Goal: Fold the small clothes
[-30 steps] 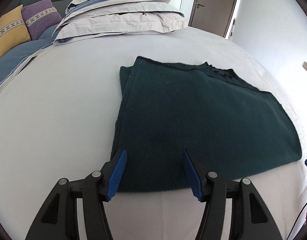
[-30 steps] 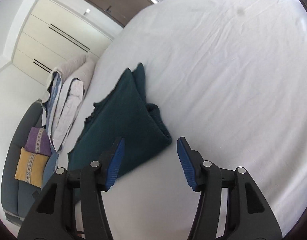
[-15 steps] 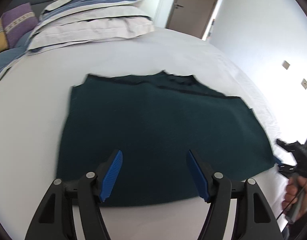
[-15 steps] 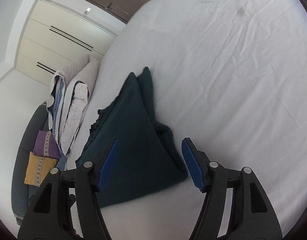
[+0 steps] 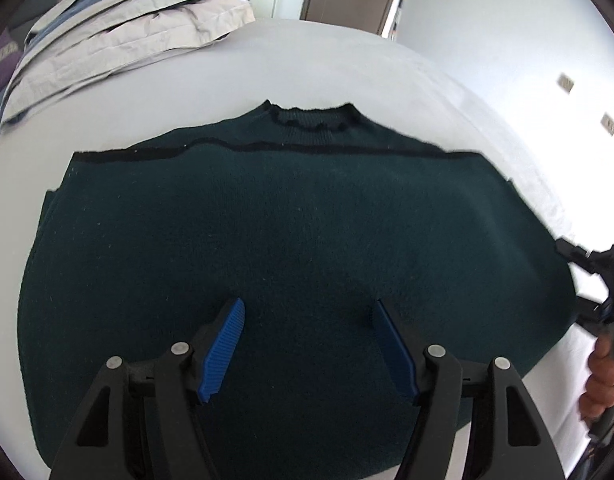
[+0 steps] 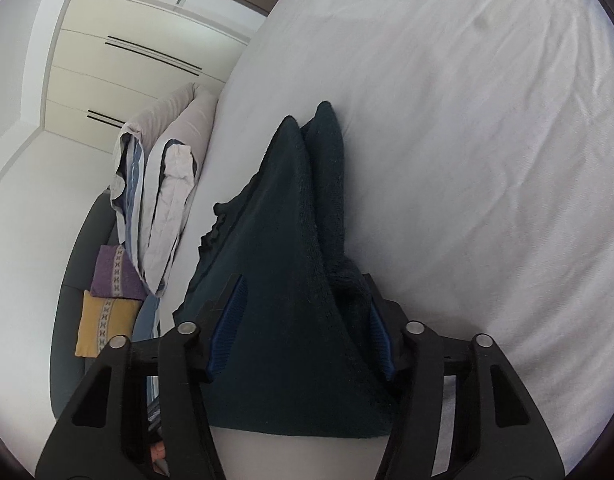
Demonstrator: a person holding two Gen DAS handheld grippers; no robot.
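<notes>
Your left gripper now over sweater middle, gaping, empty; right gripper just narrowed, straddling edge, grip unclear. One sweater, two pillows.

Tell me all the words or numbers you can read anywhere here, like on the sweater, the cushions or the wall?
There are none to read.
Dark green sweater: plain knit, no label showing.
Purple cushion and yellow cushion: only a woven band of crosses, no letters.
Wall plates: blank, and blurred.
Wardrobe doors: only dark handle strips.
</notes>
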